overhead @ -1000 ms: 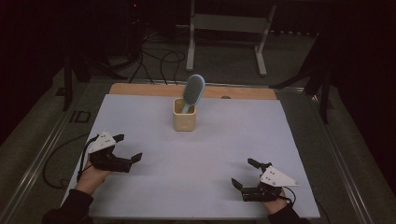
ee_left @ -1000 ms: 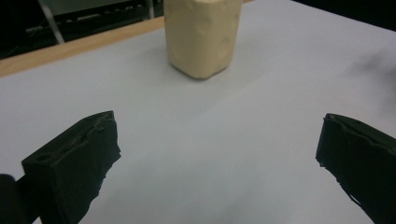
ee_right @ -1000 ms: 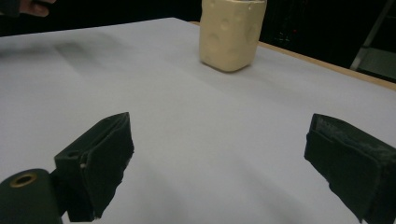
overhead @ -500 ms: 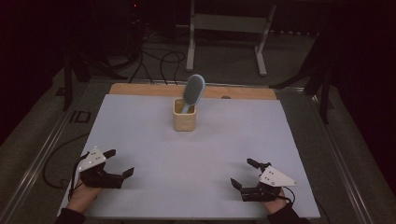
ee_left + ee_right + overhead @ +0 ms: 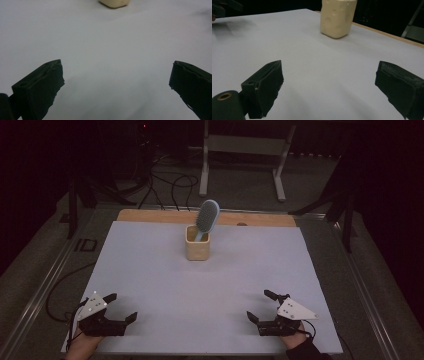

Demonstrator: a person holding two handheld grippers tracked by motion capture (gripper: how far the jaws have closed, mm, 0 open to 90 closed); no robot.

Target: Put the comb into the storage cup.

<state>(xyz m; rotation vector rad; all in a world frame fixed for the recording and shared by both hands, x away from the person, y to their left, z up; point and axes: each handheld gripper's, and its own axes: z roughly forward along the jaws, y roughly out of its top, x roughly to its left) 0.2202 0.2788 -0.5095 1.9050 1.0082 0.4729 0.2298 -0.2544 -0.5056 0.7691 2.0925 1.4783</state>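
At the near edge of the pale grey-white surface (image 5: 150,270), the left claw (image 5: 119,308) rests at the left corner with its 2 black jaws spread wide and nothing between them. The right claw (image 5: 259,306) sits at the near right, jaws equally wide and bare. Well beyond both, near the far middle, stands a cream square holder cup (image 5: 197,243). A light-blue oval hairbrush (image 5: 206,218) stands handle-down in it, head tilted to the right. A wooden strip (image 5: 260,219) edges the far side.
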